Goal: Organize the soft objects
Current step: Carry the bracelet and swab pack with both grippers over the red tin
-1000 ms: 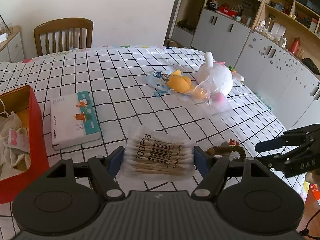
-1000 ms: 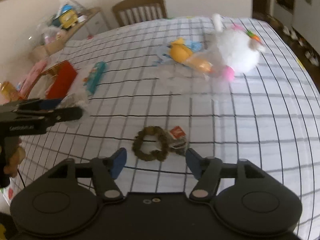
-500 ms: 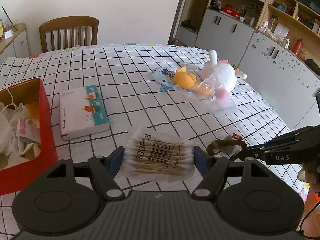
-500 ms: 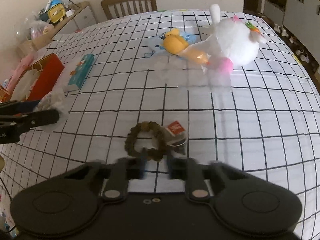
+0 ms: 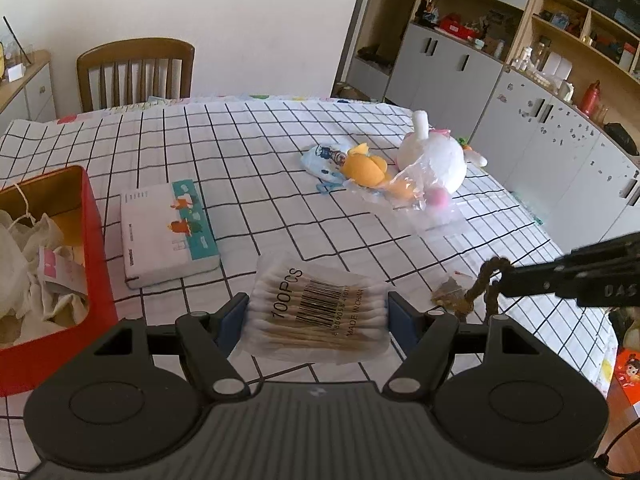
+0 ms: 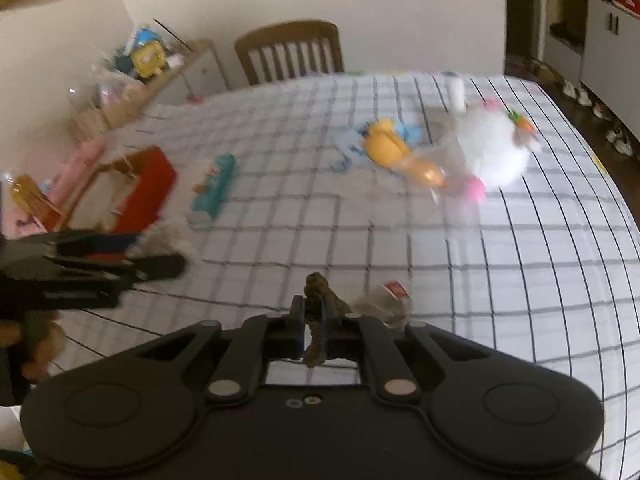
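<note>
Close in, the right gripper (image 6: 314,322) has its blue pads pressed together on a brown scrunchie (image 6: 320,308) — the fuzzy loop sticks up above the fingertips and hangs below them, with a small red-and-white tag (image 6: 394,291) trailing to its right. From the left wrist view the same loop (image 5: 486,284) dangles off the tip of the right gripper, clear of the cloth, its packaging (image 5: 448,294) hanging beside it.

Left gripper (image 5: 318,316) — jaws set wide, pads pressing either end of a clear pack of cotton swabs (image 5: 320,312), barcode and "100PCS" facing up. The pack is held just above the table (image 5: 248,152), which wears a white tablecloth with a black grid.

Outward, left of the swabs: a flat tissue pack (image 5: 168,234) with a teal edge, lying on the cloth. Further left, at the table edge, a red box (image 5: 96,240) holding crumpled white cloth (image 5: 28,264).

Far side, right of centre: a yellow plush toy (image 5: 364,170) lying against a pale blue pouch (image 5: 324,162); just beside it a white plush rabbit (image 5: 436,160), partly under a clear plastic bag (image 5: 420,190) — a pink pompom (image 5: 438,199) shows through. All three sit clustered and touching.

Beyond the table: a wooden chair (image 5: 136,72) and grey cabinets (image 5: 460,68) with open shelving. Right wrist view is motion-blurred.
</note>
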